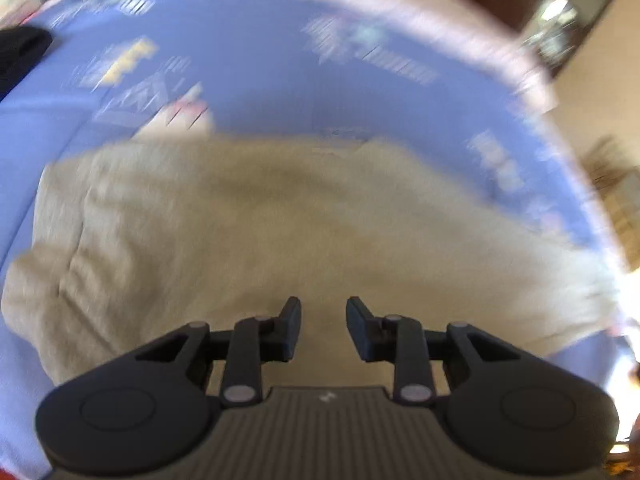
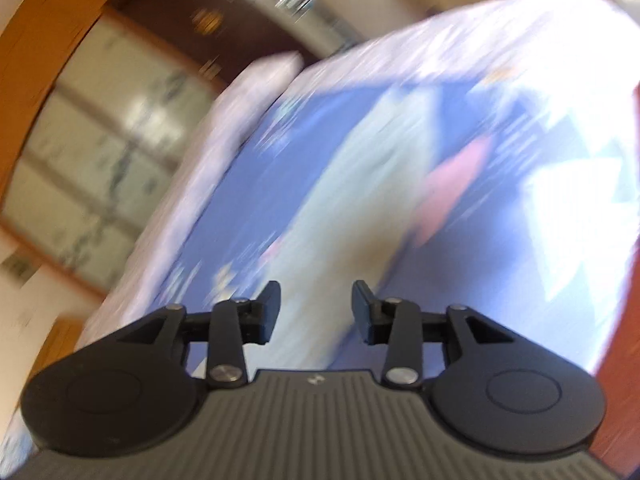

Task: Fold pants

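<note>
Beige pants point(image 1: 256, 232) lie spread across a blue patterned bedsheet point(image 1: 248, 60) in the left wrist view, wide and wrinkled at the left. My left gripper point(image 1: 323, 312) is open and empty just above the pants' near part. In the right wrist view, a pale beige strip of the pants point(image 2: 360, 184) runs away from me over the blue sheet point(image 2: 256, 200). My right gripper point(image 2: 316, 300) is open and empty above its near end. Both views are blurred.
A dark garment point(image 1: 20, 52) lies at the sheet's far left. The bed's white edge point(image 1: 440, 4) curves along the back. A wooden frame point(image 2: 36, 40) and a glass-panelled door point(image 2: 100, 168) stand left of the bed. A pink patch point(image 2: 456, 184) lies beside the pants.
</note>
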Motion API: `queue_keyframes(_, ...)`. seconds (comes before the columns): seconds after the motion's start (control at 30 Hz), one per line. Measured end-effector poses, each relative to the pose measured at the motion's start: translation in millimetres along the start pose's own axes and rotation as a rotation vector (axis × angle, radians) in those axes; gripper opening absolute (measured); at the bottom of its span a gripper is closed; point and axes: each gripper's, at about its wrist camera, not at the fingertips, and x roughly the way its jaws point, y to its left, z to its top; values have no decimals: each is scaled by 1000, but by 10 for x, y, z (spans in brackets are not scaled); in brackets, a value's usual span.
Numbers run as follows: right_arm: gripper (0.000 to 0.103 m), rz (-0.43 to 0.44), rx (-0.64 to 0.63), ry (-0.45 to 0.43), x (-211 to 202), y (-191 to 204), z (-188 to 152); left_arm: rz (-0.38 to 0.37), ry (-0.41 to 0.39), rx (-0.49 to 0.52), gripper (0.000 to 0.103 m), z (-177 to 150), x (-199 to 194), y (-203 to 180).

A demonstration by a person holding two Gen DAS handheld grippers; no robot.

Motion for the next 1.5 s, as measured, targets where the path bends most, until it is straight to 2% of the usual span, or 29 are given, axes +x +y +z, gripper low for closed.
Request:
queue_keyframes(0.03, 46, -27, 5, -28, 13, -86, 87, 32, 28, -13, 21, -8, 100, 48)
queue_keyframes(0.1, 46, -62, -5, -56, 105, -213, 225, 25, 11, -32, 20, 8, 88, 82)
queue_keyframes(0.23, 47, -114, -48, -47, 476, -365, 463, 31, 39, -76, 20, 61, 93, 94)
queue_keyframes(0.43, 45, -75, -82, -22, 982, -399, 827, 103, 44, -25, 22, 72, 104, -37)
queue_keyframes(0.53, 45, -65, -82, -19, 1070, -374, 902, 122, 42, -13, 24, 106, 120, -85)
queue_keyframes(0.57, 40, -66, -76, -13, 1096, -374, 934, 125, 40, -11, 25, 102, 116, -96)
queue_keyframes(0.6, 25, -79, -71, -3, 1101, -376, 957, 128, 39, -7, 25, 100, 118, -104)
queue_keyframes(0.67, 17, -92, -46, 14, 1095, -351, 983, 128, 39, 3, 25, 97, 107, -113)
queue_keyframes(0.77, 16, -61, -46, -18, 889, -220, 974, 99, 37, -11, 27, 113, 57, -81)
queue_keyframes(0.9, 16, 11, -173, -56, 560, 276, 874, 21, -24, -35, 30, 141, -173, -62)
queue_keyframes(1.03, 16, 95, -397, -62, 239, 951, 451, -100, -74, -36, 33, 221, -358, -162)
queue_keyframes(1.2, 16, 202, -639, 39, 157, 1629, -509, -249, -40, -18, 41, 350, -271, -396)
queue_keyframes(1.27, 16, 230, -694, 96, 232, 1819, -917, -279, -22, -1, 44, 360, -203, -497)
queue_keyframes(1.37, 16, 254, -791, 196, 419, 2054, -1503, -274, 3, 17, 46, 360, -85, -583)
queue_keyframes(1.43, 21, 271, -882, 260, 541, 2160, -1867, -273, 29, 6, 49, 341, 4, -584)
queue_keyframes(1.47, 32, 278, -948, 303, 597, 2189, -2041, -268, 44, -3, 49, 329, 52, -582)
queue_keyframes(1.5, 55, 274, -1024, 366, 666, 2213, -2187, -263, 56, -12, 50, 311, 88, -579)
